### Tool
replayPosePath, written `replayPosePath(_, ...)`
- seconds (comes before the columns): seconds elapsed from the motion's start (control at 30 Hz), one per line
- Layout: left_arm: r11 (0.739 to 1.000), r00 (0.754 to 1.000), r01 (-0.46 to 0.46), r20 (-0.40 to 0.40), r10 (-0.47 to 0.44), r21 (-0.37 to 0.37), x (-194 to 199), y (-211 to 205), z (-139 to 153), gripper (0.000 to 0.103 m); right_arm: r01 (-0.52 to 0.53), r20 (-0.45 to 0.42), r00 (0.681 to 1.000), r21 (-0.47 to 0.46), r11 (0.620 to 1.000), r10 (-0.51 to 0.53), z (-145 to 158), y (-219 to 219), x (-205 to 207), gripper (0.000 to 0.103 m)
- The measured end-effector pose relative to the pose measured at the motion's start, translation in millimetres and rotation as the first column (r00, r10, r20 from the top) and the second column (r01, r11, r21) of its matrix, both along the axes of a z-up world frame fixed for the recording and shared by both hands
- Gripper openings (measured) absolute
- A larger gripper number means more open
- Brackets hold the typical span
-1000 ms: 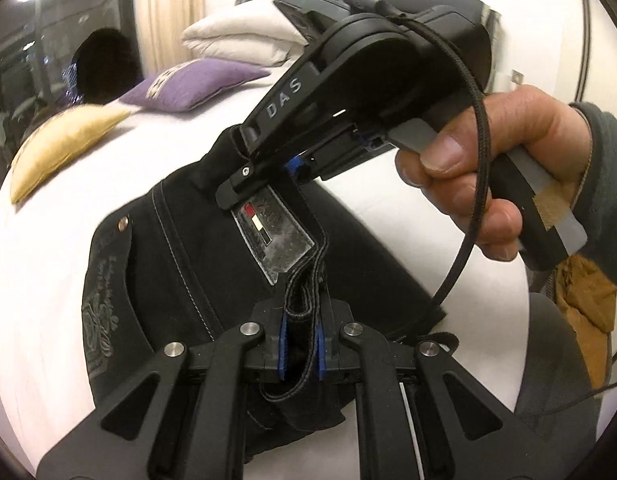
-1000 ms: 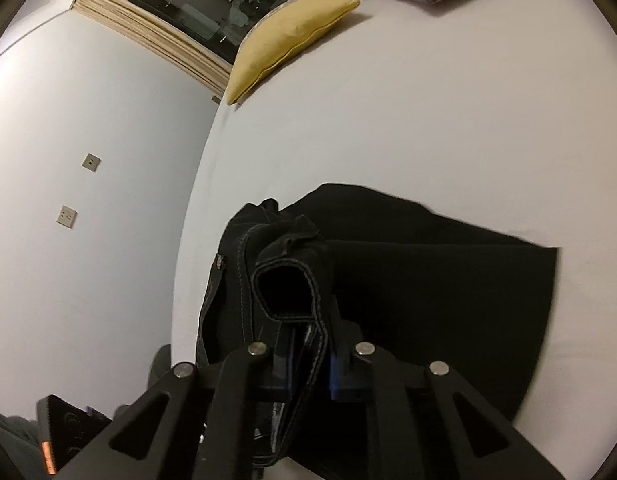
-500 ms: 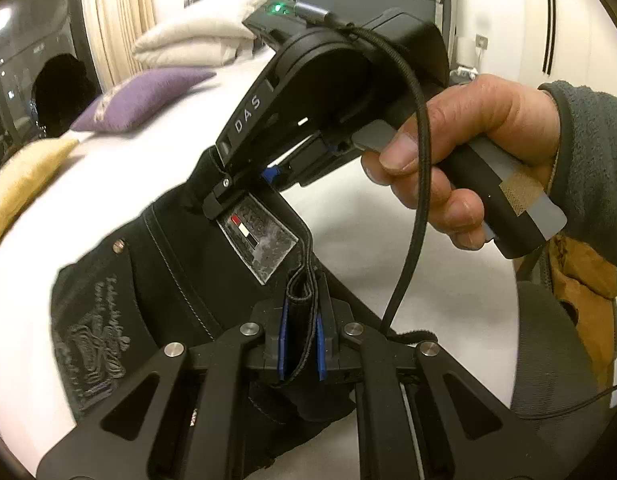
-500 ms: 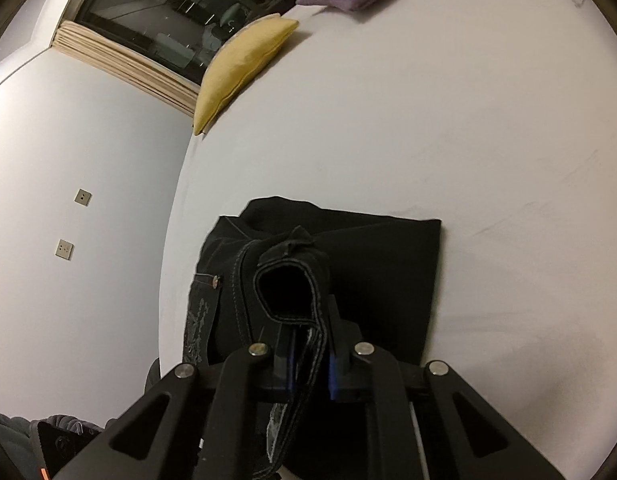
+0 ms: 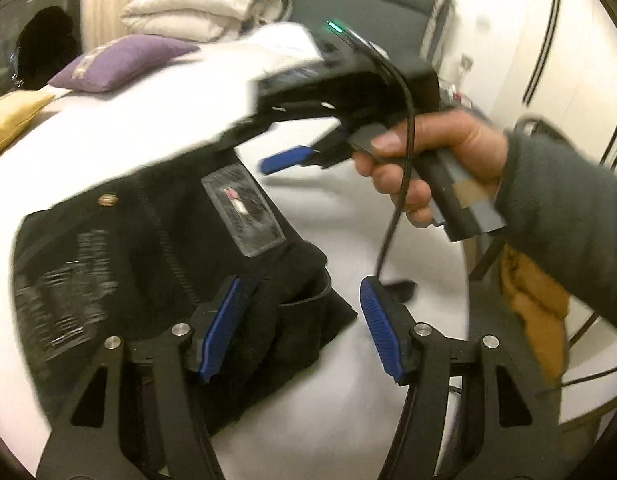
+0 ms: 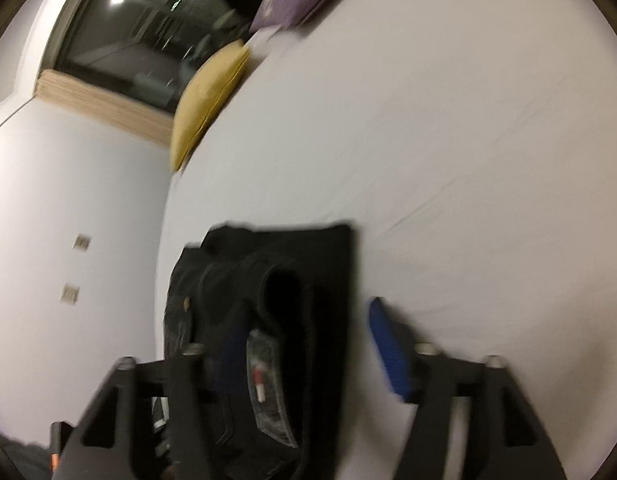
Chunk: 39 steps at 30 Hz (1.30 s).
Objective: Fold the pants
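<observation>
Black pants (image 5: 156, 248), folded, on white bed (image 6: 448, 128) near its edge (patch label up). Left gripper (image 5: 300, 328): fingers spread wide, holding nothing. Right gripper (image 6: 308, 344): fingers likewise apart, straddling waistband.

1 pr black pants (image 5: 156, 240), 2 hand-held grippers, 2 cushions, 1 folded duvet (image 5: 204, 12).

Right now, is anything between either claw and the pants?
Nothing visible. The left claw stands open right over the black pants on the bed. The right claw is open over them too.
</observation>
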State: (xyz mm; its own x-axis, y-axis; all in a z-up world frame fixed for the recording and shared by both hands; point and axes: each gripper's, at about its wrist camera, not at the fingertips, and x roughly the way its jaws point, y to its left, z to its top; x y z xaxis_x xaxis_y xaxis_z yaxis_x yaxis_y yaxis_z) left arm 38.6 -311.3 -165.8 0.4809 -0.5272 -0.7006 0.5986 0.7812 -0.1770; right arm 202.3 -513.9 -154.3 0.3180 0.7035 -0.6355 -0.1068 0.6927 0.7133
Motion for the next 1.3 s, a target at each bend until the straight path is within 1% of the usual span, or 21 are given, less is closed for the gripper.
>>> replayPosePath(0.07,0.998,0.999,-0.052,0.007,0.052,-0.039,-2,26,14,0.060,0.026,0.035,0.999,0.015,1.000,-0.026,16,-6,-5,0.067)
replayPosePath(0.13,0.989,0.992,-0.129,0.008,0.130,-0.077,5,60,23,0.060,-0.002,0.089,0.996,0.076,0.997,-0.005,38,-2,-16,0.067)
replayPosePath(0.23,0.969,0.970,-0.244,0.005,0.244,-0.036,24,97,15,0.061,-0.126,0.164,0.982,0.179,0.976,0.097,60,24,-43,0.067)
replayPosePath(0.33,0.939,0.939,-0.342,-0.025,0.343,0.037,44,123,-9,0.061,-0.189,0.144,0.976,0.200,0.961,0.162,42,46,-66,0.067)
replayPosePath(0.4,0.921,0.921,-0.379,-0.056,0.385,0.089,57,143,-27,0.060,-0.169,0.048,0.985,0.160,0.973,0.163,7,53,-71,0.067)
replayPosePath(0.47,0.916,0.917,-0.380,-0.074,0.391,0.129,65,144,-43,0.061,-0.130,-0.038,0.990,0.133,0.983,0.136,-28,47,-71,0.044)
replayPosePath(0.5,0.910,0.918,-0.376,-0.062,0.392,0.176,66,137,-50,0.061,-0.087,-0.056,0.994,0.148,0.985,0.096,-40,36,-72,0.015)
replayPosePath(0.53,0.905,0.917,-0.379,-0.050,0.395,0.194,66,134,-51,0.061,-0.050,-0.085,0.994,0.167,0.985,0.065,-46,26,-71,0.000)
replayPosePath(0.6,0.895,0.908,-0.397,-0.055,0.415,0.203,68,131,-51,0.064,-0.013,-0.058,0.998,0.121,0.993,0.020,-35,16,-73,0.002)
replayPosePath(0.63,0.891,0.904,-0.404,-0.059,0.423,0.206,68,131,-51,0.064,-0.004,-0.032,0.999,0.094,0.996,0.007,-26,14,-73,0.010)
replayPosePath(0.73,0.887,0.901,-0.410,-0.058,0.430,0.214,70,131,-53,0.064,0.010,0.079,0.997,0.151,0.989,-0.022,16,11,-66,0.034)
replayPosePath(0.87,0.885,0.898,-0.411,-0.067,0.434,0.218,73,130,-51,0.064,-0.049,0.152,0.988,0.172,0.984,0.023,45,38,-42,0.045)
replayPosePath(0.97,0.884,0.898,-0.411,-0.069,0.435,0.221,74,126,-44,0.064,-0.097,0.128,0.989,0.144,0.985,0.079,34,64,-23,0.049)
replayPosePath(1.0,0.885,0.899,-0.409,-0.070,0.433,0.223,76,123,-43,0.064,-0.098,0.108,0.991,0.120,0.988,0.085,26,68,-19,0.054)
replayPosePath(1.07,0.887,0.901,-0.405,-0.071,0.428,0.221,79,119,-41,0.064,-0.074,0.028,0.997,0.018,0.997,0.074,-1,73,-15,0.053)
replayPosePath(1.1,0.888,0.902,-0.401,-0.069,0.425,0.225,81,118,-41,0.064,-0.065,0.001,0.998,-0.007,0.998,0.065,-9,72,-15,0.041)
replayPosePath(1.13,0.887,0.903,-0.401,-0.067,0.425,0.227,81,119,-39,0.064,-0.045,0.004,0.999,-0.013,0.999,0.045,-10,67,-21,0.034)
replayPosePath(1.17,0.888,0.902,-0.402,-0.069,0.425,0.222,79,120,-38,0.064,-0.027,0.015,1.000,-0.003,1.000,0.027,-6,60,-27,0.035)
replayPosePath(1.2,0.891,0.901,-0.403,-0.078,0.426,0.211,78,122,-36,0.064,-0.016,0.037,0.999,0.006,1.000,0.015,1,55,-35,0.040)
replayPosePath(1.23,0.891,0.897,-0.408,-0.093,0.431,0.198,79,127,-33,0.064,-0.006,0.057,0.998,0.004,1.000,0.005,6,48,-42,0.051)
replayPosePath(1.3,0.888,0.887,-0.437,-0.097,0.452,0.142,73,142,-16,0.064,0.031,0.097,0.995,0.005,1.000,-0.031,19,32,-56,0.063)
